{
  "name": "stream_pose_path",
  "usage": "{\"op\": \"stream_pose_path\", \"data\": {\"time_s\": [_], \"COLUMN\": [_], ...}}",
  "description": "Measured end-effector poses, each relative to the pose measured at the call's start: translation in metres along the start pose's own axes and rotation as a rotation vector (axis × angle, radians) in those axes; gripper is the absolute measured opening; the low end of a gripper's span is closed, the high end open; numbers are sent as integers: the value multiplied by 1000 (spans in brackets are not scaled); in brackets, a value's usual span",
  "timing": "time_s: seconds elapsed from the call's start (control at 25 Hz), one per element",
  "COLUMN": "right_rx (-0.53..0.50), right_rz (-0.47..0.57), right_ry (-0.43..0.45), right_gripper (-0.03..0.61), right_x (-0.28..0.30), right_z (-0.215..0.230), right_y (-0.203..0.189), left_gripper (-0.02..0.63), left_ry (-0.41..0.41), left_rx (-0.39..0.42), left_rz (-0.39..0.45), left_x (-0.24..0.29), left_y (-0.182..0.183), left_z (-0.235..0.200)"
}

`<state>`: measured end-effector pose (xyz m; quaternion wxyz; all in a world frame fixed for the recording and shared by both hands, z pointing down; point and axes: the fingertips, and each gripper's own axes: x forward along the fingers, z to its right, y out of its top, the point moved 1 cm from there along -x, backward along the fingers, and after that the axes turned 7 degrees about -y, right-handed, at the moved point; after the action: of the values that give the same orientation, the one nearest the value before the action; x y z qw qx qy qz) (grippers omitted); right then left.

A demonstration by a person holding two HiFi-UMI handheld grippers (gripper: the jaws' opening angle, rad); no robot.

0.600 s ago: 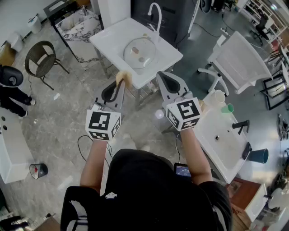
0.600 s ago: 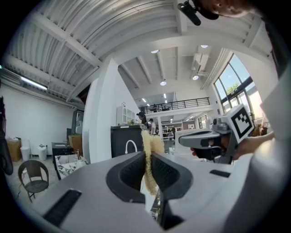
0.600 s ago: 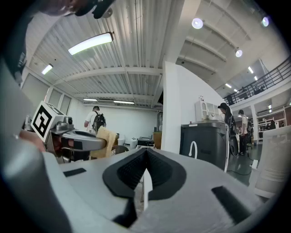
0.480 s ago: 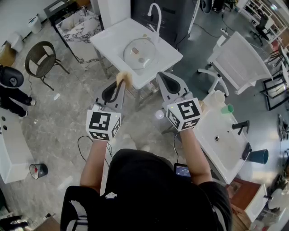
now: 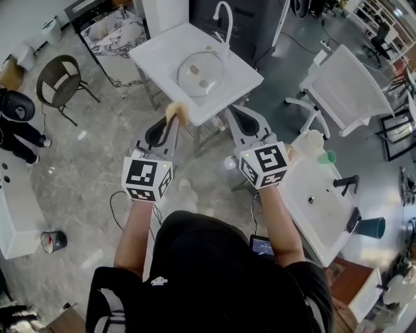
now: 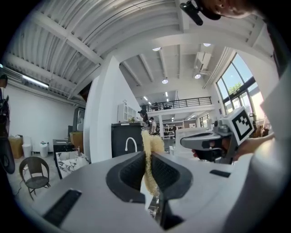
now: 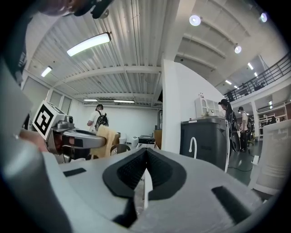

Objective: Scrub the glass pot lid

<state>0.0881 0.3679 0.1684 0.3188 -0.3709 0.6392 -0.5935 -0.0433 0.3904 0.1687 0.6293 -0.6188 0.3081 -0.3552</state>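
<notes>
The glass pot lid [image 5: 200, 71] lies in the basin of a white sink table [image 5: 244, 81], under a curved white faucet [image 5: 224, 16]. Both grippers are held level in front of me, short of the table's near edge. My left gripper [image 5: 171, 122] is shut on a yellow sponge [image 5: 175, 113]; in the left gripper view the sponge [image 6: 152, 144] sticks up between the dark pads [image 6: 131, 170]. My right gripper [image 5: 231, 110] is shut with nothing in it, and its pads [image 7: 159, 170] meet in the right gripper view. Each gripper view also shows the other gripper alongside.
A white chair [image 5: 344, 84] stands to the right, and a second white sink counter [image 5: 318, 201] is close at my right side. On the grey floor at left are a brown round chair [image 5: 55, 81] and a small bucket [image 5: 52, 242]. A dark cabinet [image 5: 260, 26] stands behind the table.
Both grippers keep their pose and their grip. The sink table sits a touch higher in the head view, and a foot now shows below the grippers.
</notes>
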Motion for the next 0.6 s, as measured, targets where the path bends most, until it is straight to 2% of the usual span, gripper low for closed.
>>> {"op": "stream_pose_path", "data": {"time_s": [0.6], "right_rx": [-9], "right_rz": [-45], "right_ry": [26], "right_gripper": [-3], "right_x": [53], "right_z": [21], "right_y": [-19], "left_gripper": [23], "left_ry": [9], "left_rx": [-29], "left_rz": [-3], "left_x": [51], "left_y": [-10], "left_z": [-37]}}
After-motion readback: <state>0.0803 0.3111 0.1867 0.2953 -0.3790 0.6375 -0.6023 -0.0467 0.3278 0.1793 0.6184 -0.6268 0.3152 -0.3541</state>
